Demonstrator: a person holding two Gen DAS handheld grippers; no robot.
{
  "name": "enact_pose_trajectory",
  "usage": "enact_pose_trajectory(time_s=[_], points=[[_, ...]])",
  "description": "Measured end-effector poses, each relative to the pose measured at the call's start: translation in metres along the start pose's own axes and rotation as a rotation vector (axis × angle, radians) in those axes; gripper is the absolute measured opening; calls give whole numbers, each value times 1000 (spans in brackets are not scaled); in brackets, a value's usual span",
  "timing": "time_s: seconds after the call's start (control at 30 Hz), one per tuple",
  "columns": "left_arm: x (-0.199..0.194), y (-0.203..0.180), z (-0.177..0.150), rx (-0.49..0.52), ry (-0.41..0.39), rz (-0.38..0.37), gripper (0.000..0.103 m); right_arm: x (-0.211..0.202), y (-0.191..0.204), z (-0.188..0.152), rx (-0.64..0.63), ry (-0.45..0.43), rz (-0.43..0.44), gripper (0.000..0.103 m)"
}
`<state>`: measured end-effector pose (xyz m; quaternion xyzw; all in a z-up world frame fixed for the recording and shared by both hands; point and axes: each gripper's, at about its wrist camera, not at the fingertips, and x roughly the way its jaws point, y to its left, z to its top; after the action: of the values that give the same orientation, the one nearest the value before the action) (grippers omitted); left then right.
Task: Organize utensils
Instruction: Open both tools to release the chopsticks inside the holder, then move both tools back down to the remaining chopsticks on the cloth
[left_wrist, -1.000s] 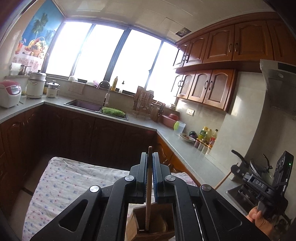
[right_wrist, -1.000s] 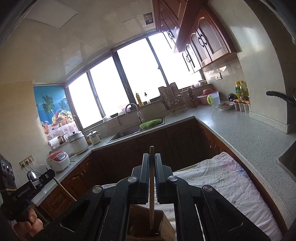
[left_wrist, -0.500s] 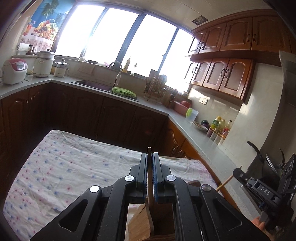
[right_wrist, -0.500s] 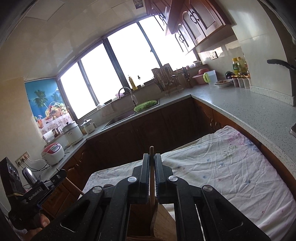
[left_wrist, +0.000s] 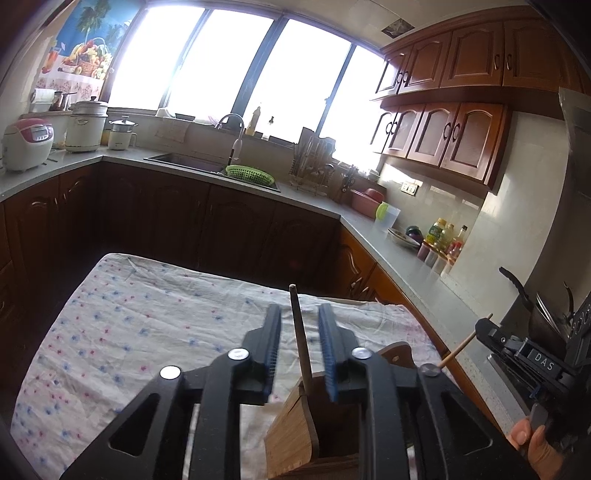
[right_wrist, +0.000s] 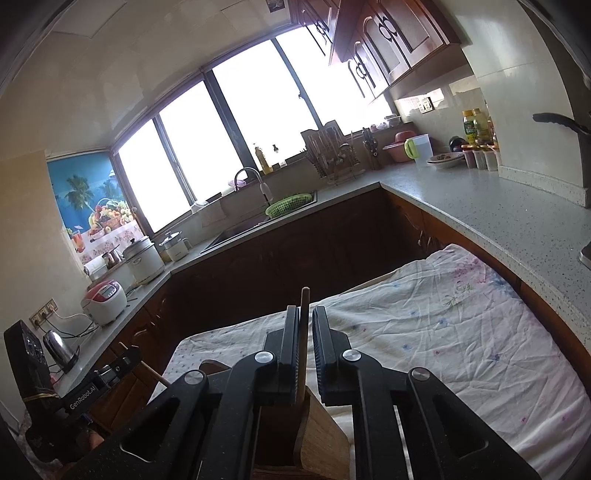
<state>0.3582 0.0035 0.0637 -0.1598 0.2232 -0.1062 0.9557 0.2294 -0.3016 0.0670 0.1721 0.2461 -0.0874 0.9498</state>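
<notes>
Wooden stick (left_wrist: 300, 347) stands free between parted left tongs (left_wrist: 299, 347) (right tongs (right_wrist: 305, 345) narrowly parted).

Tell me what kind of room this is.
A home kitchen, most likely: a sink with a faucet under the windows, wooden wall cabinets, and a rice cooker on the counter.

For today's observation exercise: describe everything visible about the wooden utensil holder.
The wooden utensil holder is a light bamboo-grained box with a darker open interior, standing on the flowered cloth. A thin brown stick stands in it, leaning slightly, between the open left gripper jaws without touching them.
</notes>
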Motion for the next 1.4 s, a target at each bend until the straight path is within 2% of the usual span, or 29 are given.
enact_pose_trajectory(time_s=[0.03,0.07,0.1,0.13,0.17,0.23,0.27,0.33,0.63,0.83,1.1,1.4], points=[[-6,2,0,-1,-7,3,45,0,-1,0,5,5,-2,21],[-10,1,2,0,-17,4,56,-2,-2,1,11,6,1,39],[-16,2,1,2,-26,8,65,-5,-3,1,17,0,2,51],[-25,4,-4,4,-34,11,67,-9,-4,2,22,-13,-1,71],[-31,4,-3,3,-40,14,71,-15,-4,3,26,-31,-2,78],[-43,3,-10,5,-41,25,81,-27,-6,4,34,-50,4,84],[-50,3,-13,3,-44,26,83,-33,-7,5,39,-56,9,90],[-68,6,-23,5,-48,19,83,-47,-9,3,46,-72,16,95],[-140,5,-68,39,-48,42,89,-102,-21,-27,40,-67,-13,99],[-166,-1,-101,68,15,33,89,-127,-32,-61,34,-18,-58,100],[-175,6,-130,49,144,34,89,-145,-52,-107,46,69,-112,100],[-161,-10,-132,94,262,50,89,-146,-63,-134,71,149,-131,100]])
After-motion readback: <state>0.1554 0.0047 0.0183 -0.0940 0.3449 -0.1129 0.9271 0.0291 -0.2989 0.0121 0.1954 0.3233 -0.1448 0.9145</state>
